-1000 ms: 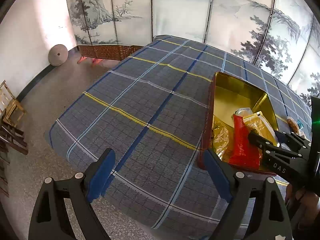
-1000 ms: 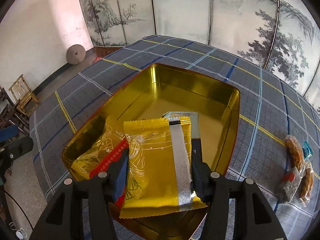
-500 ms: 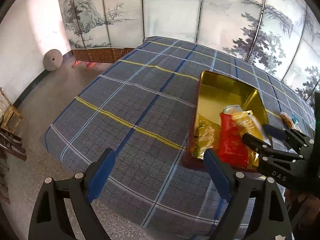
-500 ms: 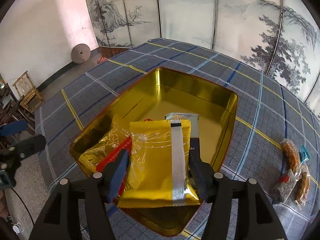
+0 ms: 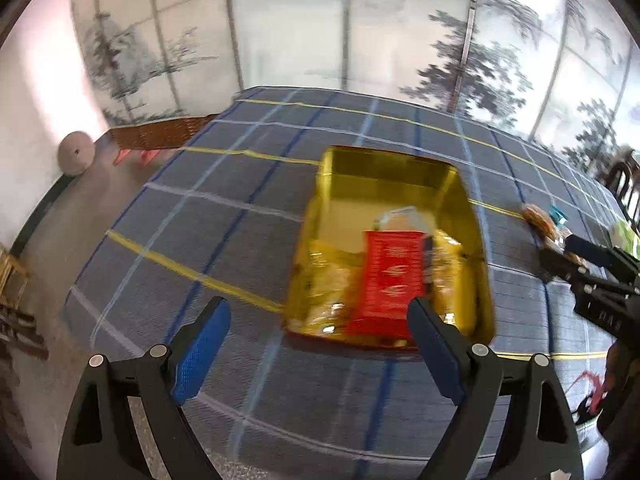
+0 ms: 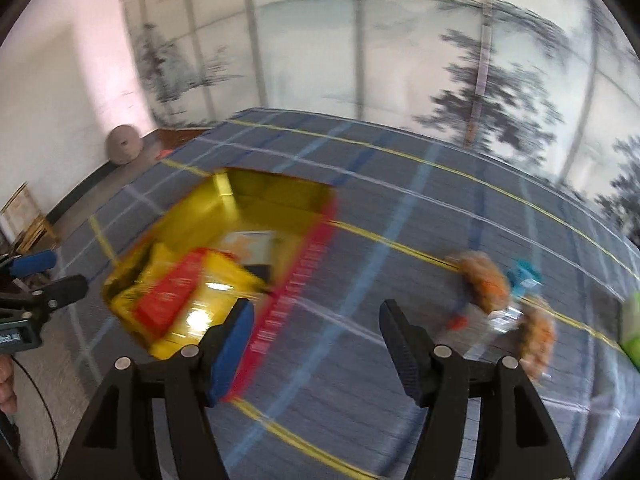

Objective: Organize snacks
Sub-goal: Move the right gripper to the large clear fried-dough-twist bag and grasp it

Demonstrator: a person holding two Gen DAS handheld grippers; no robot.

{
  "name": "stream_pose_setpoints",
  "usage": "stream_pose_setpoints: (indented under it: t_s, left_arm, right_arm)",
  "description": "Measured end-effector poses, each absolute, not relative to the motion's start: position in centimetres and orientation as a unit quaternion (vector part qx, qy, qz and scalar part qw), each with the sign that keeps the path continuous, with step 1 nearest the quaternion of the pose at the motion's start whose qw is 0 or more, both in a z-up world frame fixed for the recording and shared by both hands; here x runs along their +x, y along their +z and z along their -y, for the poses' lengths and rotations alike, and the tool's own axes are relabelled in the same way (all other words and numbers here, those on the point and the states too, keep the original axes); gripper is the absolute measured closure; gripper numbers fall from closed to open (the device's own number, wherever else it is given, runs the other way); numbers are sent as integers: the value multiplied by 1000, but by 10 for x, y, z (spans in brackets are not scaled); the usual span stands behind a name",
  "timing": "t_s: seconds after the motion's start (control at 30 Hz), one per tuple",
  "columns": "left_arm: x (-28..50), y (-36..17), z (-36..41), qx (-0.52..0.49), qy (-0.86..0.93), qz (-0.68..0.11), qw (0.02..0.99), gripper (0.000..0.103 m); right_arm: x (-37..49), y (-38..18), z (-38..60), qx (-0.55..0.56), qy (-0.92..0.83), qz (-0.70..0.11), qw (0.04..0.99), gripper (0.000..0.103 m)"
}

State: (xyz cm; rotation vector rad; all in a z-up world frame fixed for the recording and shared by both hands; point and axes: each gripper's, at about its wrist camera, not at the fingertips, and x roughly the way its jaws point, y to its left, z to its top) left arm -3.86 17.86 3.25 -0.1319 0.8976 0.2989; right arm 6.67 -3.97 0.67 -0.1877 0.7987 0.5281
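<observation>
Right wrist view motion-blurred, snack wrappers [image 6: 500, 300] at right barely legible. Right gripper [image 6: 316, 344] spread, just been opening, nothing between. Gold tin [image 6: 280, 196] left of it. Left gripper [image 5: 316, 344] spread, empty, tin [image 5: 476, 240] just beyond.

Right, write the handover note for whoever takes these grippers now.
Left gripper: open, empty, near the gold tin's front edge.
Right gripper: jaws have just been opening, nothing between them; over bare cloth between tin and loose snacks.
Done: red packet and yellow packets lie in the tin.
Left: the loose snacks on the tablecloth, right of the tin, plus something green at the right edge of the view.
</observation>
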Motion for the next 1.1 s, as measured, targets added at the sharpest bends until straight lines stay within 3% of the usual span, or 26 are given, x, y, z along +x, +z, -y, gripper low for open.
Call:
stream_pose_setpoints:
  t_s: [0.33, 1.0, 1.07, 1.1]
  left_arm:
    - [-3, 26, -113, -18, 75, -442, 894, 15]
    - [60, -11, 4, 47, -27, -450, 891, 15]
    - [65, -16, 9, 49, -29, -452, 890, 15]
    - [66, -18, 10, 49, -30, -452, 890, 15]
  right_arm:
    - [115, -25, 162, -46, 111, -429, 895, 36]
    - [174, -72, 188, -12, 71, -446, 892, 37]
    - [172, -72, 187, -20, 76, -437, 896, 40]
    - [170, -72, 187, -26, 80, -432, 898, 47]
